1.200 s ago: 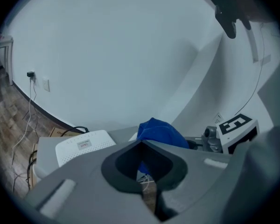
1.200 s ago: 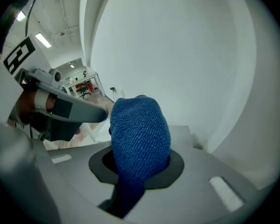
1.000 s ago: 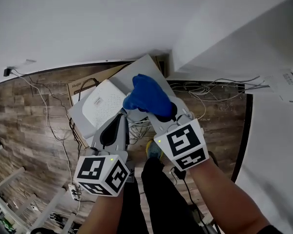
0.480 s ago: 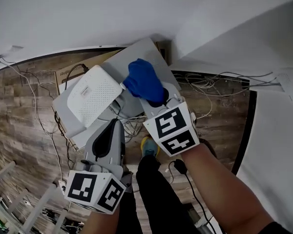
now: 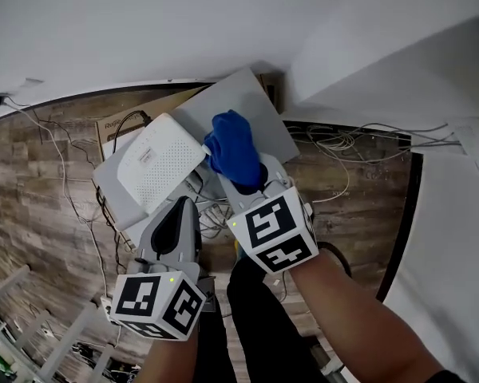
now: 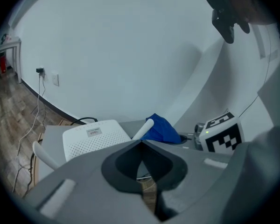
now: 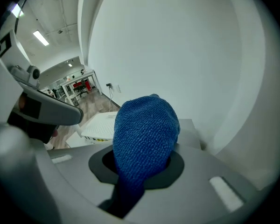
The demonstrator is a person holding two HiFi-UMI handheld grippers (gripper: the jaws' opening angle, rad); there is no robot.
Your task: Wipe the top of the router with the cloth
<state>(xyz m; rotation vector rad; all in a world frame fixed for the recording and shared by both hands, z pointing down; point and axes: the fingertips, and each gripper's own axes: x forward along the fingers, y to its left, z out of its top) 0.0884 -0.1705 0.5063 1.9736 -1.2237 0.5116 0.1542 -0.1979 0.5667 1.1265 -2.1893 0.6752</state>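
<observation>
Right gripper [image 5: 251, 183] pinching cloth [image 5: 233, 146] | left gripper [image 5: 184, 206] pressed together, empty | risk: hard wipe could shove unheld router [image 5: 156, 166] sideways

The left forearm [image 5: 169, 359] and right forearm [image 5: 359, 317] are reaching forward and down, side by side. The left gripper [image 5: 184, 206] is sitting nearer the body, its jaws pressing together at the tips with nothing between them. The right gripper [image 5: 252, 183] is extending farther ahead, its jaws clamping a blue cloth [image 5: 233, 146] (bunched, bulging past the tips).
</observation>
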